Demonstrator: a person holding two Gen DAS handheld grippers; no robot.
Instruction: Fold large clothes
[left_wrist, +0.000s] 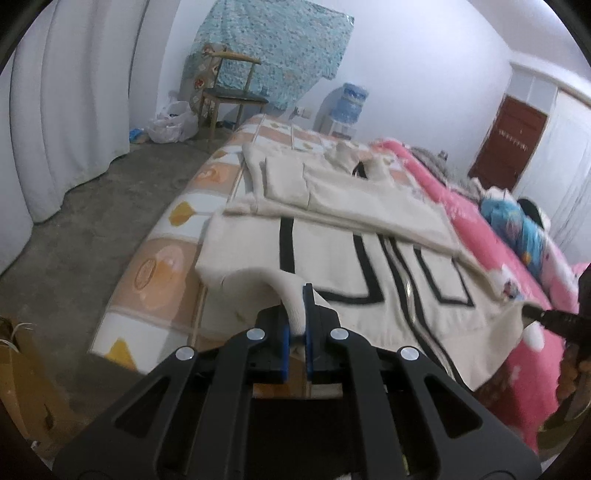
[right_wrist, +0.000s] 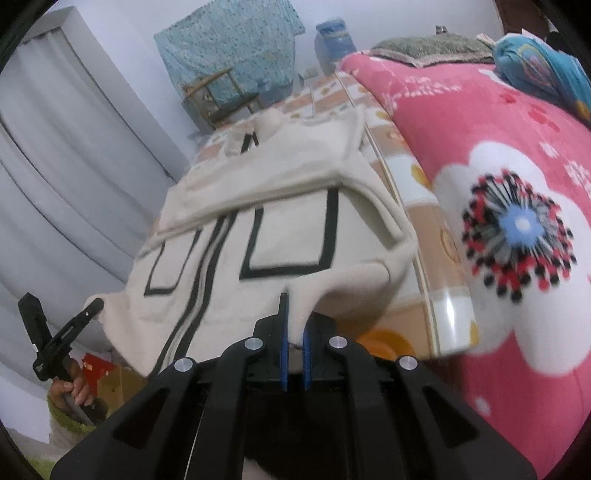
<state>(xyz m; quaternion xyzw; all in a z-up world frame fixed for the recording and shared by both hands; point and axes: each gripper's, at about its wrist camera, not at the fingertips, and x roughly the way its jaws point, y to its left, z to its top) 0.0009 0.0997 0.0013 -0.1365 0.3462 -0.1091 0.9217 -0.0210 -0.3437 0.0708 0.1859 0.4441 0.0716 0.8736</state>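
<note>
A: Left view: my left gripper (left_wrist: 300, 325) has its fingers pinched on the cream garment (left_wrist: 369, 266), near hem, rest lying on the bed (left_wrist: 159, 266). Thin pinch, could slip.
B: Right view?
A: Right gripper (right_wrist: 293, 343), same hem; uneven lift would skew the fold. Underside hidden, far collar blurry.

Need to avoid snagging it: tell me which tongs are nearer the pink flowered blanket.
Right. The right tongs pinch the cream jacket hem on the side beside the pink blanket; the left tongs pinch the hem corner at the bed's floor-side edge, farther from it.
</note>
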